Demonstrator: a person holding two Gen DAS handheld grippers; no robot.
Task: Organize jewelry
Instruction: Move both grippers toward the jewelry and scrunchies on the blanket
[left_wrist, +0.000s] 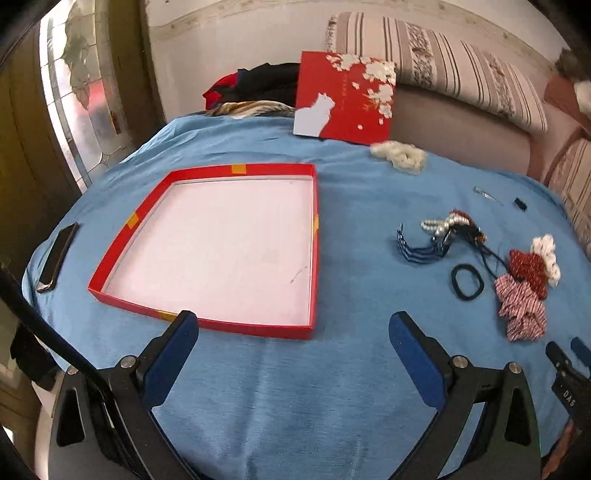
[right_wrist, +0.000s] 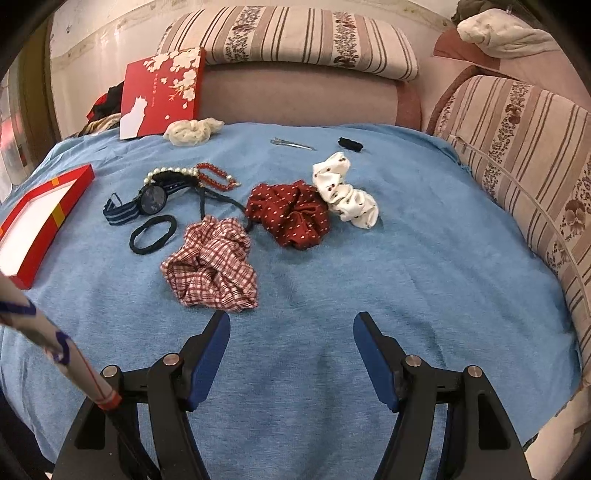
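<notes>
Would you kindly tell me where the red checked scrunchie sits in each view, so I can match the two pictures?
Left wrist view: the red checked scrunchie lies at the far right, below the dark red dotted scrunchie.
Right wrist view: the same scrunchie lies centre-left, just beyond the left finger.
Shared landmark: the black hair tie, lying to its left in both.

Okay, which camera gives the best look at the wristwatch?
The right wrist view: the wristwatch shows its dark face and striped strap clearly. In the left wrist view the wristwatch is tangled with the bead bracelets, its face unreadable.
</notes>
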